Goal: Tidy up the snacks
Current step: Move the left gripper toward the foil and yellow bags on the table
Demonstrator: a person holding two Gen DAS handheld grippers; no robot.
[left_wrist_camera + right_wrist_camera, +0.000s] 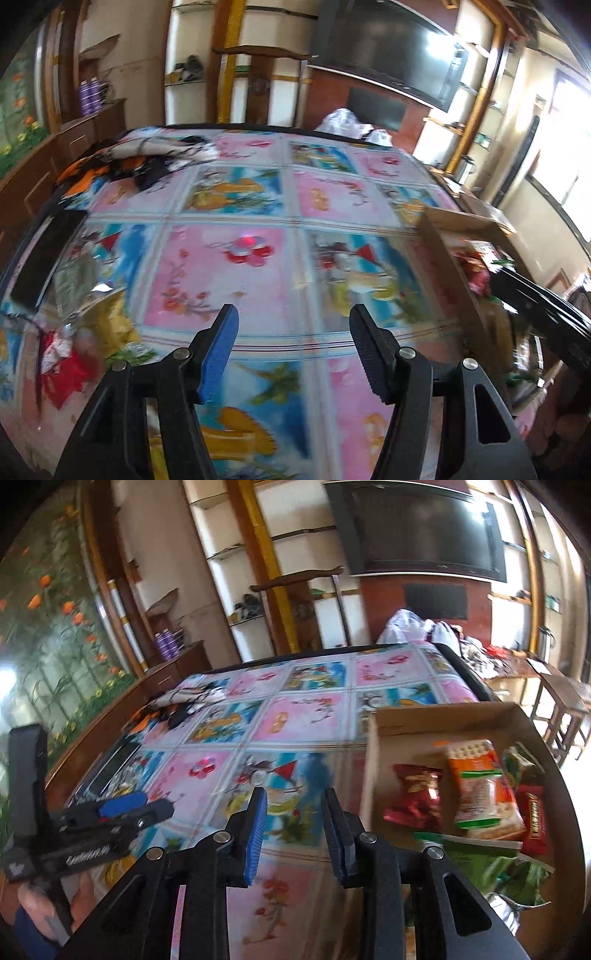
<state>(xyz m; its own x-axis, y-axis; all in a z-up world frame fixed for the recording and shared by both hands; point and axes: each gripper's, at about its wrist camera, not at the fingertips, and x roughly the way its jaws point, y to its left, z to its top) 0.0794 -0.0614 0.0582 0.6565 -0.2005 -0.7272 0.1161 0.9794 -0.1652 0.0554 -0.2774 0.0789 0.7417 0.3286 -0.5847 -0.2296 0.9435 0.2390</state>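
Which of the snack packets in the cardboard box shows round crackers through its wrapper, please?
The orange cracker packet in the middle of the cardboard box; the dark red packet beside it is opaque foil.

Dark television [417, 528] above wooden shelves [236, 554]; window [576, 177], probably, glaring.

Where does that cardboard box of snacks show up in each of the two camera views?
Left wrist view: the cardboard box sits at the right edge, only partly visible.
Right wrist view: the cardboard box fills the lower right, snacks inside.
Shared landmark: the television on the wall.
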